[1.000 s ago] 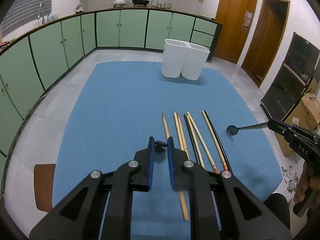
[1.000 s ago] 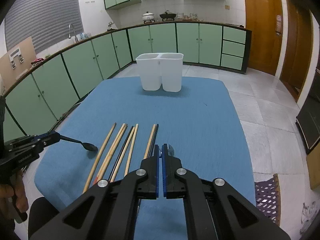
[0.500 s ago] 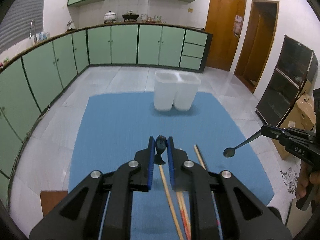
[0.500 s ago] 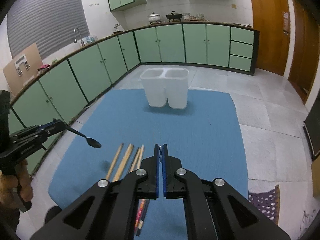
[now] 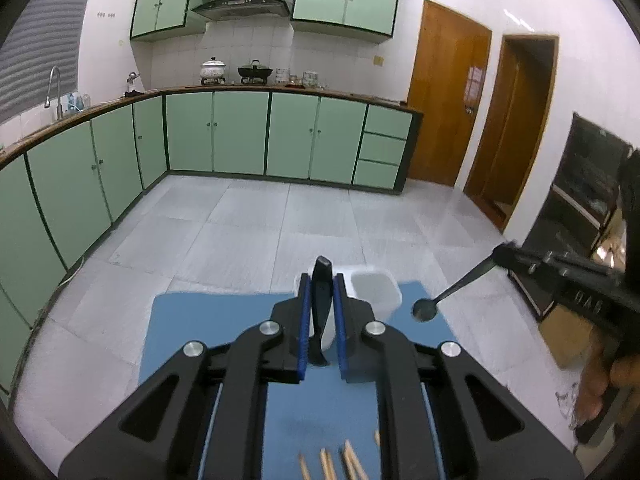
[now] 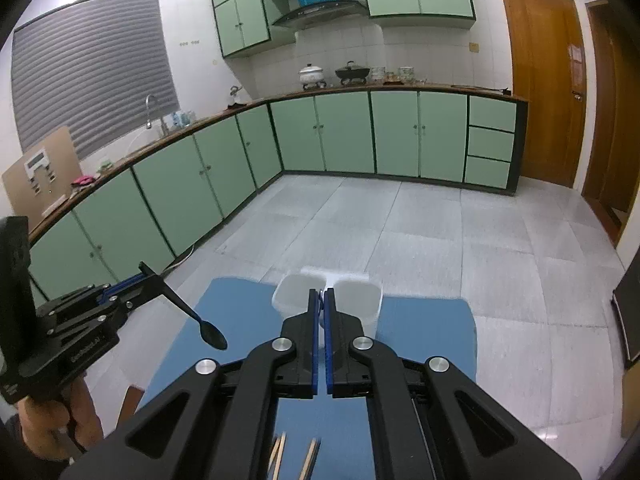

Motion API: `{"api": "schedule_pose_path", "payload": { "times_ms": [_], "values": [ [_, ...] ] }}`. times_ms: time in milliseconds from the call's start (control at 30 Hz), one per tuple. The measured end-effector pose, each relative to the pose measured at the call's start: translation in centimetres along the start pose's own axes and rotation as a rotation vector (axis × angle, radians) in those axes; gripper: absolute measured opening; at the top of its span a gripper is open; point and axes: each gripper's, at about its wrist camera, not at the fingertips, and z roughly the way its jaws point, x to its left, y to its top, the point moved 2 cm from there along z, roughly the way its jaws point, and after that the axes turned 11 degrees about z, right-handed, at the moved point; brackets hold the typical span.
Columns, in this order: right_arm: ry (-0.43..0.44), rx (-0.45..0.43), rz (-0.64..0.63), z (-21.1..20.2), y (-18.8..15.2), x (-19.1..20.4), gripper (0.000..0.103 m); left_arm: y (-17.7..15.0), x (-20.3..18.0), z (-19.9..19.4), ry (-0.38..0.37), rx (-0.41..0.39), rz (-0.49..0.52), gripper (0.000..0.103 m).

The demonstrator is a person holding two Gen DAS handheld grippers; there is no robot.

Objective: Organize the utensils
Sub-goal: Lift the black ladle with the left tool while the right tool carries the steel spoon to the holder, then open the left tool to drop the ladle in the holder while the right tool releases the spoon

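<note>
My left gripper (image 5: 320,280) is shut on a black spoon (image 5: 321,304), seen edge-on between the blue pads; in the right wrist view that spoon's bowl (image 6: 212,334) hangs left of the bins. My right gripper (image 6: 321,298) is shut on a metal spoon (image 5: 426,310), whose bowl hangs right of the bins. Two white bins (image 6: 356,300) stand side by side at the far end of the blue mat (image 6: 424,332). Both grippers are raised above the mat, close before the bins. Wooden chopstick tips (image 5: 340,464) show at the bottom edge.
Green cabinets (image 6: 348,136) line the far and left walls beyond a tiled floor. Wooden doors (image 5: 448,104) stand at the right. A dark cabinet (image 5: 580,216) and a cardboard box are at the right of the table.
Both grippers have lifted off the mat with their spoons and moved forward towards the bins. The chopsticks have dropped to the bottom edge of both views.
</note>
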Motion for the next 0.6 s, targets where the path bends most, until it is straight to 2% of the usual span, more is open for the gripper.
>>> {"api": "schedule_pose_path", "payload": {
  "times_ms": [133, 267, 433, 600],
  "values": [
    [-0.016, 0.006, 0.011, 3.9, 1.3, -0.7, 0.002, 2.1, 0.1, 3.6, -0.004, -0.010, -0.009, 0.003],
    [-0.051, 0.046, 0.005, 8.7, 1.1, -1.9, 0.002, 3.1, -0.5, 7.7, -0.002, -0.013, 0.017, 0.003],
    [-0.074, 0.101, 0.000, 12.6, -0.1, -2.9, 0.002, 1.9, -0.2, 11.6, -0.008, 0.010, 0.000, 0.003],
    [-0.072, 0.137, 0.019, 13.8, -1.2, -3.7, 0.003, -0.5, -0.1, 13.3, -0.009, 0.051, 0.008, 0.004]
  ]
}}
